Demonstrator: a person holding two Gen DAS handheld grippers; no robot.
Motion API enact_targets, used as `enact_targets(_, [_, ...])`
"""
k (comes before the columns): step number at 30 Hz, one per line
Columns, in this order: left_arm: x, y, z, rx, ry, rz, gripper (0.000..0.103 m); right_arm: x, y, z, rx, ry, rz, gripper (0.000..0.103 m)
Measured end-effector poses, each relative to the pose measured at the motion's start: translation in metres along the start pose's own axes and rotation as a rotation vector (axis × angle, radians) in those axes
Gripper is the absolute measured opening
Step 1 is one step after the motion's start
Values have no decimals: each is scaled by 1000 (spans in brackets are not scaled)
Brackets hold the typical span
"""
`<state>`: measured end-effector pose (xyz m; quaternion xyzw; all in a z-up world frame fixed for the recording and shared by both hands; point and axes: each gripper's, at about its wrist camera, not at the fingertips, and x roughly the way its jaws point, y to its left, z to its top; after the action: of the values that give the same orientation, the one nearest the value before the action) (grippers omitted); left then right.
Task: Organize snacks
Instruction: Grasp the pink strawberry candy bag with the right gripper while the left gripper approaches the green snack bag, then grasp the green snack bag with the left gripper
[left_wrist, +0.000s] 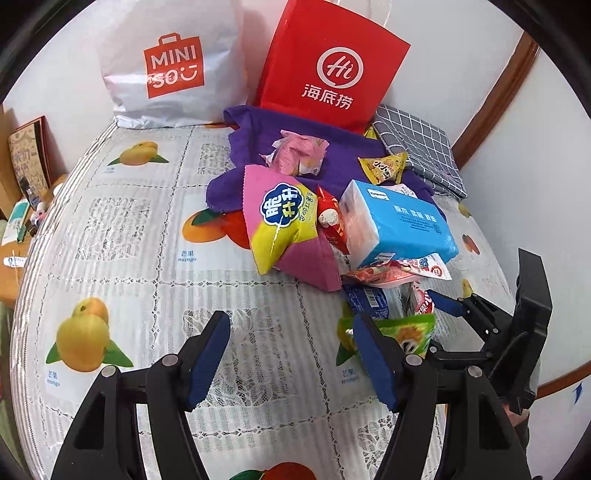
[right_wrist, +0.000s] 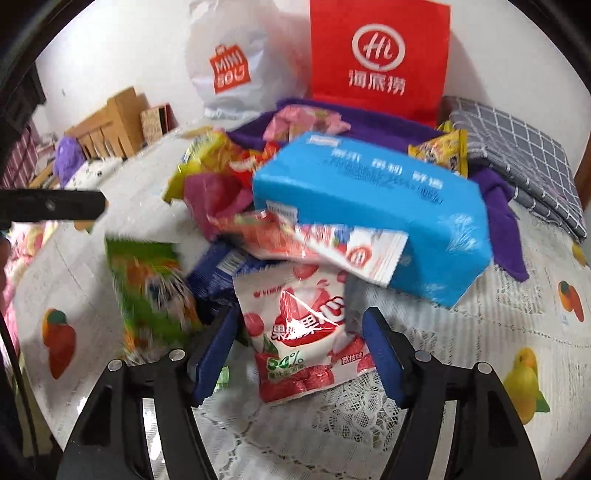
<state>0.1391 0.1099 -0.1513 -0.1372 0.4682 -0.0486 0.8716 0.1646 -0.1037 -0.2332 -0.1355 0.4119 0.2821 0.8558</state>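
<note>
A heap of snacks lies on the fruit-print tablecloth (left_wrist: 147, 258). My right gripper (right_wrist: 299, 354) is open, its jaws on either side of a white and red fruit-jelly packet (right_wrist: 306, 343) lying flat. A green packet (right_wrist: 151, 291) and a dark blue packet (right_wrist: 218, 269) lie to its left. A red and white sachet (right_wrist: 332, 247) leans on a blue tissue pack (right_wrist: 373, 206). My left gripper (left_wrist: 291, 354) is open and empty over bare cloth, left of the green packet (left_wrist: 406, 332). A pink and yellow chip bag (left_wrist: 284, 225) lies further back. The right gripper (left_wrist: 461, 306) shows at right.
A white MINISO bag (left_wrist: 173, 62) and a red paper bag (left_wrist: 328, 66) stand against the wall at the back. A purple cloth (left_wrist: 343, 162) and a grey checked cloth (left_wrist: 421, 147) lie under the far snacks. Wooden furniture (right_wrist: 110, 122) stands beyond the table's left side.
</note>
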Motion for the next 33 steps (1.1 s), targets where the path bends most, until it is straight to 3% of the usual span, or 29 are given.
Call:
enact_targets(2, [2, 0, -1, -1, 2, -3, 67, -1, -1, -2, 3, -6, 5, 67])
enact_targets(4, [4, -1, -2, -3, 8, -2, 67, -3, -4, -4, 15, -12, -9, 58])
enact_targets(7, [7, -5, -6, 6, 17, -8, 67, -9, -7, -7, 24, -26, -29, 56])
enact_targets(12, [11, -13, -10, 13, 27, -34, 67, -25, -23, -21, 81, -57, -75, 56])
enact_targets(22, [19, -52, -20, 48, 58, -176, 69, -40, -81, -50, 252, -65, -210, 56])
enact_targets(25, [26, -65, -23, 63, 61, -173, 71, -38, -91, -49, 302, -65, -205, 56])
enact_targets(33, [56, -81, -31, 81, 88, -85, 70, -34, -81, -50, 248, -46, -261, 56])
